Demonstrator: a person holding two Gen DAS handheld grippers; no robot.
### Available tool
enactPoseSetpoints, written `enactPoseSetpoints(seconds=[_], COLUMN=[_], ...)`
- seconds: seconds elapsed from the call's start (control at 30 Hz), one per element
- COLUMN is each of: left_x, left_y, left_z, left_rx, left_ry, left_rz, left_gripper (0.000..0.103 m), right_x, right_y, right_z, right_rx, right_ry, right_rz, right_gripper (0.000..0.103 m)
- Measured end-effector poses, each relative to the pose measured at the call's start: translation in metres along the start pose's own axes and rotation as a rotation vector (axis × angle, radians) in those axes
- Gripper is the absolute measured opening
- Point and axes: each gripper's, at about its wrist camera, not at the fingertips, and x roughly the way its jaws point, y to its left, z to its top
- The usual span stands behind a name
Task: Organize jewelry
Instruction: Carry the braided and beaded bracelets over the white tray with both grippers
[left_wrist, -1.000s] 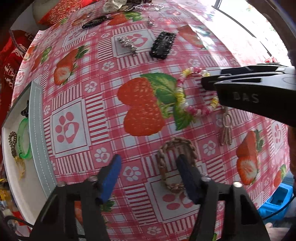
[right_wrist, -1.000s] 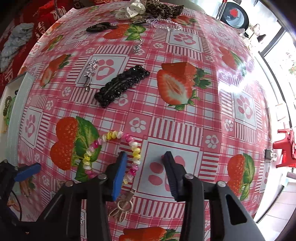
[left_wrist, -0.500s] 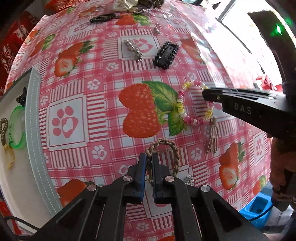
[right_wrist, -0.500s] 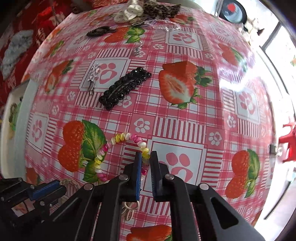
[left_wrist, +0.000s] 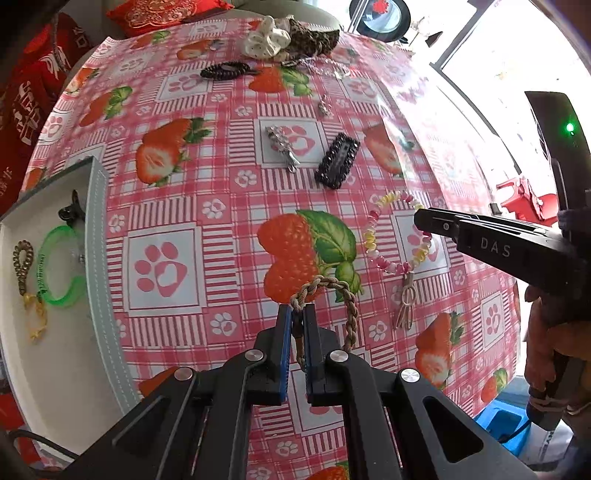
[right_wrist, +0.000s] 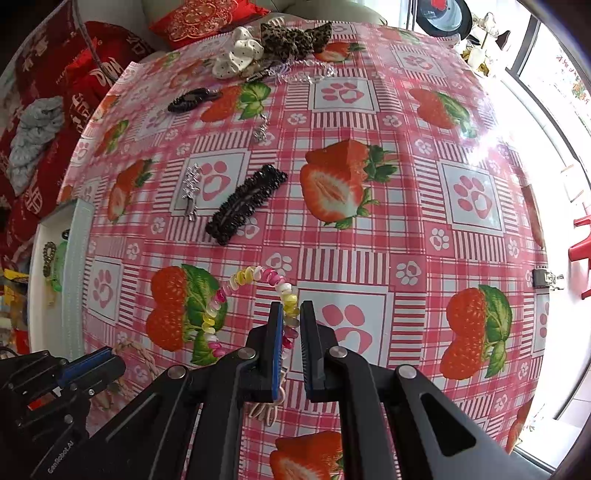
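Note:
My left gripper (left_wrist: 297, 314) is shut on a tan braided rope bracelet (left_wrist: 334, 286), whose loop hangs forward over the strawberry tablecloth. My right gripper (right_wrist: 291, 314) is shut on a pink, yellow and white beaded bracelet (right_wrist: 236, 282); its loop curves left and a pale tassel (right_wrist: 264, 408) dangles beneath the jaws. In the left wrist view the same beaded bracelet (left_wrist: 373, 236) hangs from the right gripper's tip. A white tray (left_wrist: 55, 332) at the left holds a green bangle (left_wrist: 59, 269), a bronze chain piece (left_wrist: 22, 260) and a small black clip (left_wrist: 70, 212).
On the cloth lie a black beaded barrette (left_wrist: 338, 160), a silver rhinestone clip (left_wrist: 282, 147), a black hair clip (left_wrist: 225, 70), a small silver charm (left_wrist: 324, 107), and white and leopard scrunchies (left_wrist: 291, 37) at the far edge. Red cushions (right_wrist: 55, 110) lie beyond the table's left side.
Both grippers went from open to shut, the left on the rope bracelet, the right on the beaded one. Both have since risen, lifting the bracelets off the cloth.

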Motion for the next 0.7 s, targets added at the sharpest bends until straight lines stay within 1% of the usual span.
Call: enactPoseSetpoints(seconds=[0.13, 0.4, 0.53, 0.7], left_x=[-0.004, -0.024, -0.036, -0.050], left_y=[0.004, 0.026, 0.041, 0.065], left_z=[-0.004, -0.005, -0.011, -0.022], left_rx=[-0.019, -0.069, -0.099, -0.147], left_ry=[-0.023, -0.073, -0.094, -0.117], left_rz=[0.003, 0.010, 0.021, 0.040], left_gripper=[0.012, 0.013, 0.012, 0.013], right_x=[-0.008, -0.022, -0.029, -0.033], right_y=[0.006, 0.024, 0.042, 0.078], right_z=[0.001, 0.008, 0.013, 0.019], right_rx=[-0.003, -0.013, -0.042, -0.105], right_ry=[-0.011, -0.028, -0.038, -0.046], right_rz=[0.008, 0.043, 0.061, 0.102], right_gripper=[0.010, 0.010, 0.010, 0.010])
